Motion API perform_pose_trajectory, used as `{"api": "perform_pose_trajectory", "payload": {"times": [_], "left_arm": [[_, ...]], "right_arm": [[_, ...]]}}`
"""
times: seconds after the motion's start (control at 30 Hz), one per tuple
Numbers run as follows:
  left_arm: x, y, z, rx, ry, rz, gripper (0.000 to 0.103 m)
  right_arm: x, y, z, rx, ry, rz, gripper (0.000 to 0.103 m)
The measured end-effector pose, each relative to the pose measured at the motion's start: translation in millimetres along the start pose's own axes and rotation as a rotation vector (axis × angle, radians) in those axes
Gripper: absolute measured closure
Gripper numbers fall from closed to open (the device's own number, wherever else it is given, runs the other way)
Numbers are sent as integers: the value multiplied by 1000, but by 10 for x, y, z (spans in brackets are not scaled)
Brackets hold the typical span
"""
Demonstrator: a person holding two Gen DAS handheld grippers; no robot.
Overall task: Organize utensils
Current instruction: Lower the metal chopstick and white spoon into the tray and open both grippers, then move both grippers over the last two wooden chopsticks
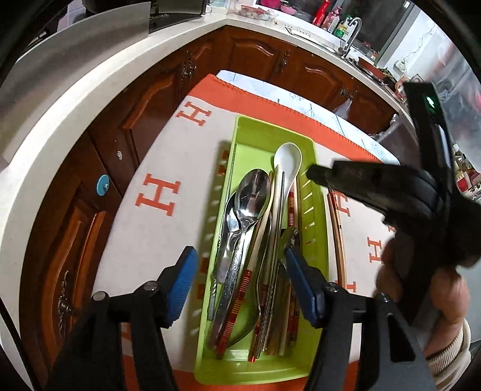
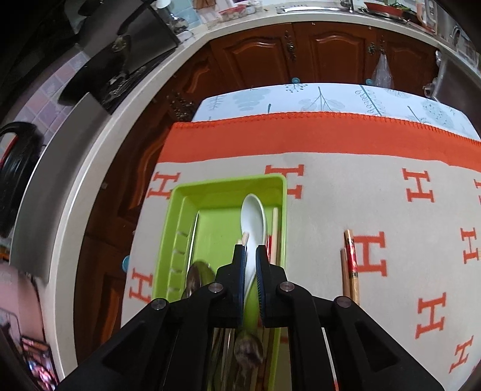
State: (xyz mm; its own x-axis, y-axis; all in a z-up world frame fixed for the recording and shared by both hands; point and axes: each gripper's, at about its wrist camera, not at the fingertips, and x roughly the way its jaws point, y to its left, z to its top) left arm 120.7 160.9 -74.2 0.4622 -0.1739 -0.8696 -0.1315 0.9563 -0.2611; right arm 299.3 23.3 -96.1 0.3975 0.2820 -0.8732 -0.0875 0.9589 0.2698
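A green tray (image 1: 255,129) lies on the H-patterned cloth and holds metal spoons (image 1: 251,195), a white ceramic spoon (image 1: 287,162) and several chopsticks (image 1: 291,210). My left gripper (image 1: 240,285) is open above the tray's near half, holding nothing. My right gripper (image 2: 251,282) hovers over the tray (image 2: 180,216) with its pads nearly closed and nothing clearly between them; the white spoon (image 2: 252,216) lies below. It shows in the left wrist view (image 1: 315,176) at the tray's right rim. Two chopsticks (image 2: 350,267) lie on the cloth right of the tray.
The cloth (image 2: 345,195) covers a small table (image 2: 330,99) beside wooden cabinets (image 2: 300,51). A white countertop (image 1: 75,99) curves along the left and back, with a sink tap (image 1: 351,30) and bottles (image 1: 330,18).
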Motion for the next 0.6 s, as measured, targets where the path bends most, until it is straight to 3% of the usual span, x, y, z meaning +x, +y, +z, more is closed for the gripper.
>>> {"api": "perform_pose_trajectory", "payload": {"times": [0.3,0.43,0.6], "left_arm": [[-125,-48,-149,5,-16,32,37],[-164,-156,-243,24,-24,45,29],[-222,-358,-370,55,-39,34,27]], "right_arm": [[-416,-339,-505,-23,-9,8,96],[-593,-542,-722,-20,-20,-1,96],[-801,-821,-905,8,-29,4,96]]}}
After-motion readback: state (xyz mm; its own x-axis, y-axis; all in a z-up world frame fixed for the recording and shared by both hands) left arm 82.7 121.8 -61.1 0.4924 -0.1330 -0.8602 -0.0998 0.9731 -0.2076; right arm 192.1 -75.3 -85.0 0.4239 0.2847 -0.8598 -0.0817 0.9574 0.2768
